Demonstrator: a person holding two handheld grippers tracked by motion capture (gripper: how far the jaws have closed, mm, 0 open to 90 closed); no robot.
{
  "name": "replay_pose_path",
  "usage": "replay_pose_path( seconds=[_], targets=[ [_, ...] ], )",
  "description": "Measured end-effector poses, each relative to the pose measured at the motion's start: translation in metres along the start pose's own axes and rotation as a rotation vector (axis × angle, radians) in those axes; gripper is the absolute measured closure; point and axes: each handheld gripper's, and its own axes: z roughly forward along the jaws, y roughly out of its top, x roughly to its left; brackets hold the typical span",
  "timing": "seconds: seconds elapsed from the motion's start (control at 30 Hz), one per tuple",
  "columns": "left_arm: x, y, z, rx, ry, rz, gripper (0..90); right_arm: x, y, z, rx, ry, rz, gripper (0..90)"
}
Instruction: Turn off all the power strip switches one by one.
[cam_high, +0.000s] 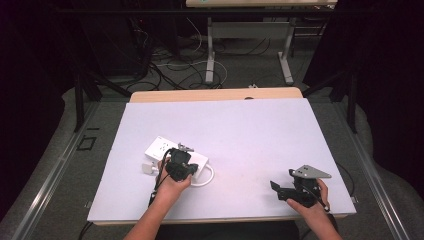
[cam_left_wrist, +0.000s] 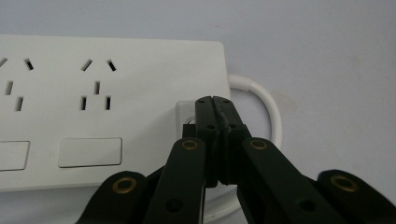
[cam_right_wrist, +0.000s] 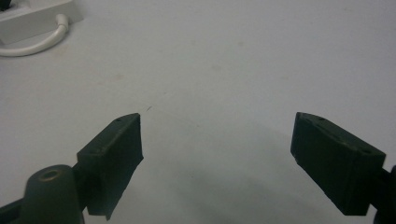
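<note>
A white power strip (cam_high: 161, 149) lies on the left half of the white mat (cam_high: 250, 135), its short white cable (cam_high: 209, 176) looping off its near end. In the left gripper view the strip (cam_left_wrist: 116, 93) shows two socket groups and flat switches. My left gripper (cam_left_wrist: 214, 100) is shut, its tips pressed together just above a small square part (cam_left_wrist: 186, 115) at the strip's corner beside the cable (cam_left_wrist: 273, 114). From above, the left gripper (cam_high: 181, 161) points down onto the strip. My right gripper (cam_high: 283, 188) rests at the mat's front right; its jaws (cam_right_wrist: 217, 140) stand wide open over bare mat.
A small white piece (cam_high: 146, 168) lies just left of the strip. The strip's end and cable (cam_right_wrist: 37, 44) sit far off at the right gripper view's top left. Beyond the mat are a wooden table edge (cam_high: 215, 94), floor cables and desk legs (cam_high: 210, 60).
</note>
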Motion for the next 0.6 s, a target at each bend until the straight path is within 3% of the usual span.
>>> replay_pose_path(
  seconds=[0.3, 0.6],
  targets=[
    [-0.0046, 0.0004, 0.0018, 0.023, 0.035, 0.026, 90.0, 0.0, 0.0001, -0.0002, 0.002, 0.003, -0.001, 16.2],
    [-0.0011, -0.0028, 0.0006, -0.016, -0.002, -0.033, 90.0, -0.0011, -0.0002, -0.0002, -0.001, 0.007, 0.003, 16.2]
  ],
)
